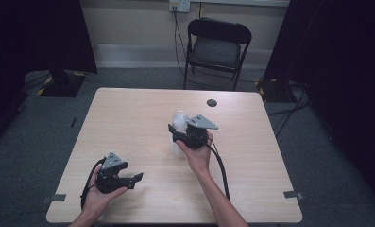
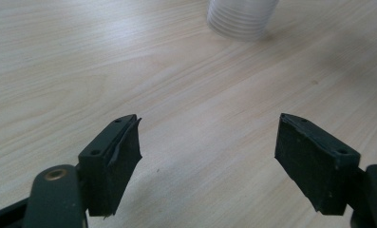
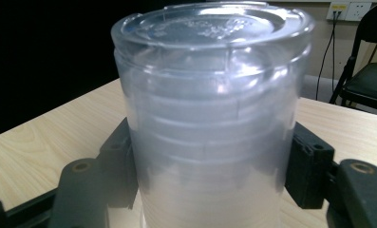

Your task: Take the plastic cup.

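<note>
The left gripper (image 1: pixel 137 178) rests near the table's (image 1: pixel 128 118) front edge, jaws spread and empty, clear of the work. Mid-table, the right gripper (image 1: pixel 174 134) pinches the stack of clear cups (image 3: pixel 210 118), probably to steady or lift it.

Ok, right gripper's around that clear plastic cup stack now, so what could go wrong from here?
The right gripper clamps the clear cup stack low on its ribbed, slick-looking wall, so it may slip or tip on lifting. Squeezing harder could dent the thin plastic. The left gripper stands open, apart from it, so it gives no support.
</note>
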Action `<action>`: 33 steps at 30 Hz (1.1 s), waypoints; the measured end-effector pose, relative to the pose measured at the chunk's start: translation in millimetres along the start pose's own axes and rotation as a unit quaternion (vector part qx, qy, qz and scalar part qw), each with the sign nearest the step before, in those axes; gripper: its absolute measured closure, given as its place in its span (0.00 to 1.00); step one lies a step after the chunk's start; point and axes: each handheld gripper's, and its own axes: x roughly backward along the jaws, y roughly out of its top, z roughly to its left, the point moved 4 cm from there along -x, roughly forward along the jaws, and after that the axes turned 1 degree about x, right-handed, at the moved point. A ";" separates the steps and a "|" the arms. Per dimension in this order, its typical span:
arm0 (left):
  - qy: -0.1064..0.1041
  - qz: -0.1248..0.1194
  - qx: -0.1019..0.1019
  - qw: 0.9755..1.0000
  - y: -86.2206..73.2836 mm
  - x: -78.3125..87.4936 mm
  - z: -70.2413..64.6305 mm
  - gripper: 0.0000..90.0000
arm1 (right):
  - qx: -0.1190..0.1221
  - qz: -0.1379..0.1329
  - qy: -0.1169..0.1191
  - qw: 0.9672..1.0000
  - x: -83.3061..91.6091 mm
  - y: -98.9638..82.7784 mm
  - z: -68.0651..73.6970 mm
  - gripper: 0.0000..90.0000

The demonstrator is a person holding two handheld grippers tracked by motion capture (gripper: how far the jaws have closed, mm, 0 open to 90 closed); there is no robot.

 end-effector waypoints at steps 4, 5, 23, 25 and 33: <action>0.000 0.001 0.000 1.000 -0.1 -0.2 -0.2 0.26 | -0.004 -0.005 0.003 1.000 1.9 4.4 -0.4 0.39; 0.000 0.000 0.000 1.000 -0.1 -0.4 -0.2 0.26 | -0.006 -0.006 0.005 1.000 2.4 5.5 -0.1 0.39; 0.002 0.000 0.000 1.000 -0.1 -0.4 0.7 0.26 | -0.007 -0.028 0.007 1.000 8.6 24.5 0.7 0.43; 0.002 0.001 0.000 1.000 -0.1 -0.6 0.7 0.26 | -0.011 -0.027 0.009 1.000 9.2 26.9 0.1 0.43; 0.002 0.001 0.001 1.000 -0.1 -0.4 0.7 0.26 | -0.012 -0.035 0.008 0.999 10.6 33.0 0.6 0.43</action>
